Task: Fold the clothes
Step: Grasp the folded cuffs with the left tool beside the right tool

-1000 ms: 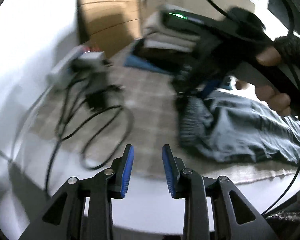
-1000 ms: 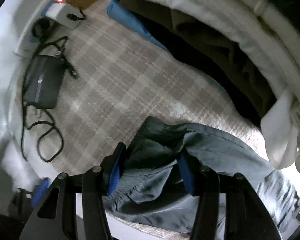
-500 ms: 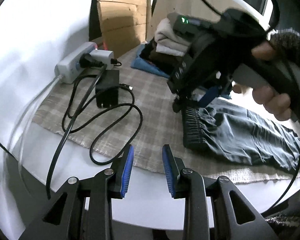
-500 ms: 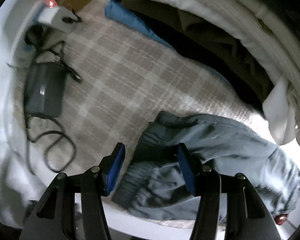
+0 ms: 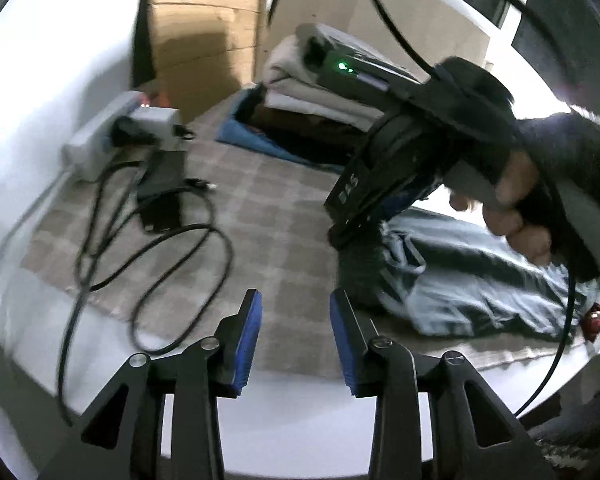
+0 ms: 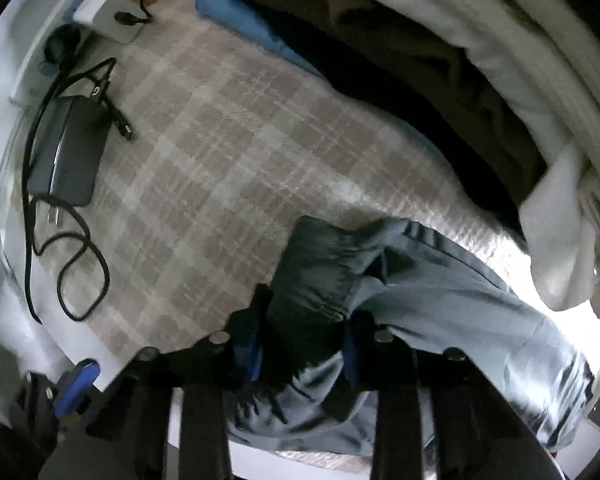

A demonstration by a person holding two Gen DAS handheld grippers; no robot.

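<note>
Grey trousers (image 6: 440, 292) lie across a plaid cloth (image 6: 220, 160), with the dark elastic waistband at their left end. My right gripper (image 6: 303, 354) points straight down on that waistband. Its jaws are closing, and the bunched band fills the gap between the blue pads. In the left wrist view the right gripper (image 5: 354, 240) stands on the trousers (image 5: 460, 280), held by a hand (image 5: 520, 208) in a dark sleeve. My left gripper (image 5: 296, 338) hovers over the table's near edge, left of the trousers. Its jaws are opening and nothing is between them.
A pile of folded clothes (image 5: 300, 92) stands at the back of the cloth. At the left lie a power strip (image 5: 100, 136), a black adapter (image 6: 68, 160) and looped cable (image 5: 160, 272). A cardboard box (image 5: 196, 32) stands behind them. The white table edge runs along the front.
The right gripper's jaws have narrowed onto the trousers' waistband, which now bunches between the pads. The left gripper's pads stand slightly farther apart and its view has tilted a little.
</note>
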